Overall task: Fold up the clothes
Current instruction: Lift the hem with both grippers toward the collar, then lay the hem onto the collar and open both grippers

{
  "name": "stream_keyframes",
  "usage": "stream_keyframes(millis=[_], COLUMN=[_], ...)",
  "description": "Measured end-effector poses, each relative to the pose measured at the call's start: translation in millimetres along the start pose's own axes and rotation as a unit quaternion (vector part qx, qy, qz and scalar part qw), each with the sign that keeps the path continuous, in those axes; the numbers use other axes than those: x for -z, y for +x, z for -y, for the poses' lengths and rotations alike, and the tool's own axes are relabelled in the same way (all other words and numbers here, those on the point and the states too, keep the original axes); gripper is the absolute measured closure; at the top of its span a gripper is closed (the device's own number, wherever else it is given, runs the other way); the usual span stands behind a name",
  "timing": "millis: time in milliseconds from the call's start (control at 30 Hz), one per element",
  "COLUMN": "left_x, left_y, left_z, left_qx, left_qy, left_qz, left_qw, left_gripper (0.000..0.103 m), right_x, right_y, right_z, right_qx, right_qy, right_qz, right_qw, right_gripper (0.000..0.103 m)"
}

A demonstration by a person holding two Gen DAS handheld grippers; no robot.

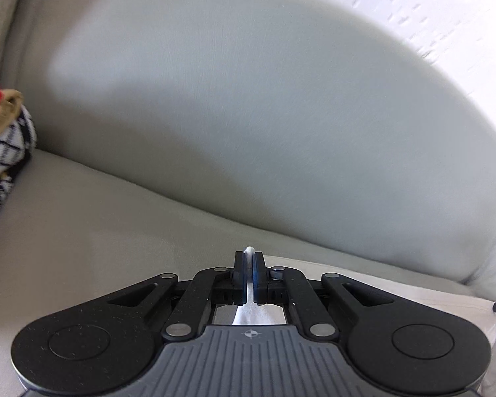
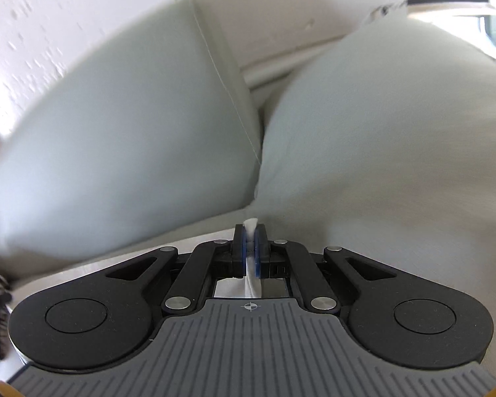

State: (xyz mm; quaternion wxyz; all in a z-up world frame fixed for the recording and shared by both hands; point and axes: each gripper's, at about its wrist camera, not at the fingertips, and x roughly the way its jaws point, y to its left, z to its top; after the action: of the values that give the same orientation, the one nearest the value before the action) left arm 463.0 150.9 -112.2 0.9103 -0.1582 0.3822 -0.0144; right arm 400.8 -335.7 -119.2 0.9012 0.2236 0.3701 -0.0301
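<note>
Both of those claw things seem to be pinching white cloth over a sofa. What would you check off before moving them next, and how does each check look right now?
1. Left gripper shut on the white garment: ok.
2. Right gripper shut on the same cloth: ok.
3. Cloth poking past both sets of fingertips, so the grip is deep enough: ok.
4. Seat cushion ahead free: ok.
5. Patterned clothes pile apart from the garment: ok.
6. Garment hanging flat, untwisted: cannot tell.

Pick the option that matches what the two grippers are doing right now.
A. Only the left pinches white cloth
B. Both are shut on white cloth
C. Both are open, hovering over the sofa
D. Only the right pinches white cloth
B: the left gripper and the right gripper each have their jaws closed with a strip of white cloth poking out between the pads.
</note>
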Motion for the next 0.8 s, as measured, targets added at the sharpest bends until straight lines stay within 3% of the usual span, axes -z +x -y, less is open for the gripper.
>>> stream_keyframes(millis=[200,333,433,500,633,700,800], left_x=[29,60,91,113,152,173,180], left_y=[-90,-146,-177,-191,-208,-224,-260], left_z=[1,-14,-31,-35,-21,-12,-23], left_qx=[0.04,0.066,0.044,-0.032,-0.106,-0.112,-0.071], left_qy=[-0.042,-0.101,-0.154,-0.112,-0.024,0.003,-0.061], left_qz=[0.028,0.027,0.002,-0.054,-0.121,-0.115,-0.053], left_qw=[0.9979,0.9923,0.9872,0.9918,0.9867,0.987,0.9942], left_gripper=[0.102,0.102,0.102,0.101,0.101,0.101,0.101], right_x=[30,81,120,141,161,162,166], right_y=[-91,-136,-163,-178,-203,-219,-242], right_z=[22,46,52,44,31,29,32], right_qx=[-0.028,-0.02,0.009,0.03,0.046,0.037,0.033], right_qy=[0.064,0.115,0.097,0.053,0.014,0.014,-0.005], right_qz=[0.001,-0.051,-0.092,-0.095,-0.07,-0.049,-0.027], right_qw=[0.998,0.992,0.991,0.994,0.996,0.998,0.999], right_gripper=[0.099,0.099,0.099,0.099,0.099,0.099,0.099])
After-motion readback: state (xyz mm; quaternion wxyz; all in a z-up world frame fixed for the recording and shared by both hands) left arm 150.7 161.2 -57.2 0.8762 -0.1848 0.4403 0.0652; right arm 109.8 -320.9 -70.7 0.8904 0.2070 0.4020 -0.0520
